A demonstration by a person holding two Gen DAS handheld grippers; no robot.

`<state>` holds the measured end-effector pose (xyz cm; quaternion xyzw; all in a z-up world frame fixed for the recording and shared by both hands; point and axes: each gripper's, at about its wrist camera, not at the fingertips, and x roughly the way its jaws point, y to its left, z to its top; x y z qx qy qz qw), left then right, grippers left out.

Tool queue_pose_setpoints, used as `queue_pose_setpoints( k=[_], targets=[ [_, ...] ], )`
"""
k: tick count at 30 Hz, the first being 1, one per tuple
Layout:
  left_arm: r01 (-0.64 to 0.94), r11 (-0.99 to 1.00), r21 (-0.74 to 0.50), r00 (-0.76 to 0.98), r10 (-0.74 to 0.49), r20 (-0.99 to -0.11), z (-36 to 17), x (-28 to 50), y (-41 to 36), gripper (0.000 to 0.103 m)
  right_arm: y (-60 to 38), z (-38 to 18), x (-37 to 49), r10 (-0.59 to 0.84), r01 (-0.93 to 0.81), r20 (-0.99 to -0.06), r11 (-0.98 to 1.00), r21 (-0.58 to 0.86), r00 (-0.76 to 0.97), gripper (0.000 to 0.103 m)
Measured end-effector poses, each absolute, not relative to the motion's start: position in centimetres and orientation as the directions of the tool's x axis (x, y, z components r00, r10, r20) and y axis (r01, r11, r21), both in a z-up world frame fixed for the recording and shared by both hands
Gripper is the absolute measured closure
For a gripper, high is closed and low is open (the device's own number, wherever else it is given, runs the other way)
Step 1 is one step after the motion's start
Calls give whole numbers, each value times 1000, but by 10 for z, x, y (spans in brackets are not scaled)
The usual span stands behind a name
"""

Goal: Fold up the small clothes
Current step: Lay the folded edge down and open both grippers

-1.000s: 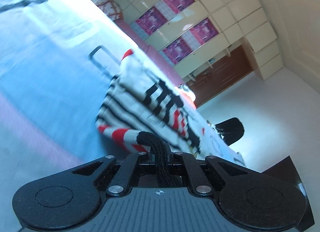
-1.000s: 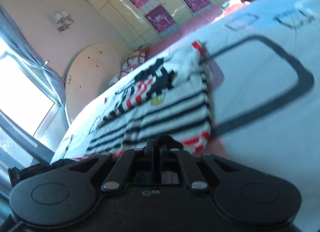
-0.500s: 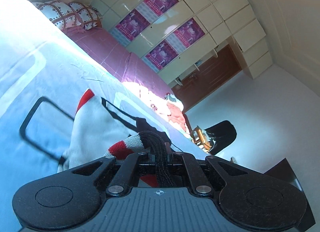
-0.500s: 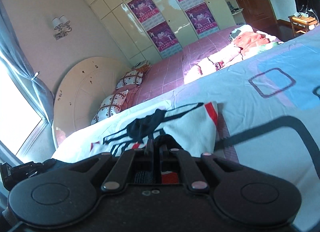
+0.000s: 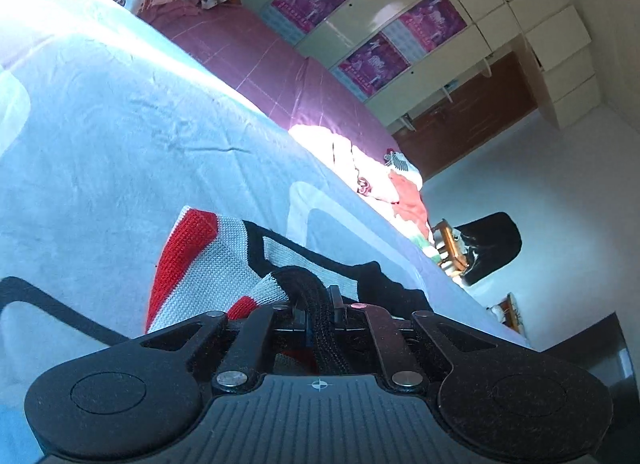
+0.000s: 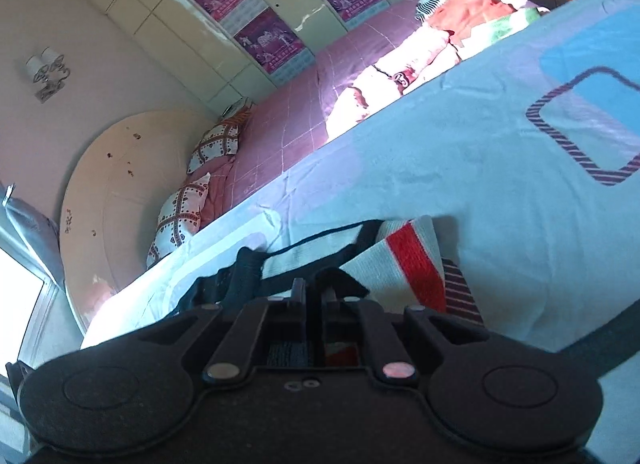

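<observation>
A small white knit garment [image 5: 208,260] with red and black stripes lies folded on the pale blue bed sheet [image 5: 120,123]. My left gripper [image 5: 320,296] is shut on the garment's black ribbed hem, low over the folded cloth. In the right wrist view the same garment [image 6: 396,260] lies just ahead of my right gripper [image 6: 314,292]. Its jaws are opening, with a narrow gap between them. The black hem still drapes over the tip of its right finger. The rest of the garment is hidden under both grippers.
A pile of red, white and green clothes [image 6: 440,35] lies further along on the pink bedspread. Patterned pillows [image 6: 180,215] lean by the round headboard [image 6: 120,183]. A wardrobe wall [image 5: 400,23] stands behind, and a chair with a dark cloth [image 5: 488,244] beside the bed.
Both grippers have carried the hem across the garment, folding it over so the striped, lettered front is covered. The right gripper's jaws have parted a little.
</observation>
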<state>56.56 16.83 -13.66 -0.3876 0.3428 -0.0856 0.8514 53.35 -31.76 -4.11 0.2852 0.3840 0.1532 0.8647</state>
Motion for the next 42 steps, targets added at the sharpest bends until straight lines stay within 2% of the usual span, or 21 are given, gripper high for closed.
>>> queue_pose_setpoints(
  k=[1,2,3,4,5,6,7,10,12,17,19,22,23,25,30,32,34,36,38,39,42],
  targets=[
    [-126,664,-737,751,-422,-508,-143,573,168,87,-319,-46,540,465,-19,-575,788,615,673,81],
    [-130,655,-744,757,-419,-501,-147,576,167,68,-320,-50,546,454,-3,-570,784,621,685,80],
    [-130,646,-752,770,-412,-487,-149,578,167,60,-320,-51,550,443,7,-570,786,618,692,78],
    [-127,629,-767,790,-403,-461,-150,580,168,46,-318,-52,553,433,6,-572,794,608,697,77],
    [-121,615,-779,810,-392,-436,-149,581,169,33,-317,-51,555,424,-4,-572,805,593,703,72],
    [-118,609,-784,824,-381,-420,-148,582,170,28,-316,-49,555,412,-14,-566,817,577,714,65],
    [-119,622,-774,829,-367,-422,-146,584,171,26,-317,-47,553,401,-22,-555,823,567,728,63],
    [-63,724,-687,811,-363,-458,-135,588,170,26,-321,-41,547,397,-65,-533,842,536,747,62],
    [-11,831,-557,786,-336,-518,-125,588,163,31,-320,-40,545,418,-112,-539,853,510,731,62],
    [94,940,-329,701,-297,-649,-118,599,138,70,-294,-45,558,423,-204,-618,896,395,662,61],
    [95,963,-253,682,-248,-688,-122,603,129,77,-282,-45,560,397,-222,-637,914,340,661,61],
    [84,967,-241,702,-230,-674,-120,598,130,97,-264,-44,564,328,-225,-674,944,240,661,75],
    [79,967,-240,717,-223,-660,-117,593,131,97,-259,-43,565,312,-234,-678,950,207,666,95],
    [79,963,-258,755,-227,-615,-110,577,132,98,-251,-39,564,293,-251,-678,954,163,674,96],
    [24,954,-298,834,-184,-520,-103,550,147,98,-249,-25,554,297,-265,-598,953,143,744,97],
    [4,954,-301,816,-177,-550,-107,555,151,98,-250,-29,561,271,-246,-608,961,127,746,97],
    [-15,969,-246,779,-143,-611,-120,564,147,98,-253,-45,573,224,-206,-663,973,107,714,98],
    [-38,960,-279,769,-150,-621,-130,565,151,98,-256,-52,575,225,-192,-664,974,124,713,99],
    [-44,954,-298,767,-159,-622,-129,565,154,95,-254,-49,575,217,-187,-675,975,117,706,95],
    [-49,954,-294,771,-151,-618,-128,562,154,95,-254,-45,572,215,-185,-675,976,117,706,80],
    [-100,971,-219,815,-47,-577,-107,538,152,91,-256,-23,544,203,-194,-613,978,82,764,78]
  ],
)
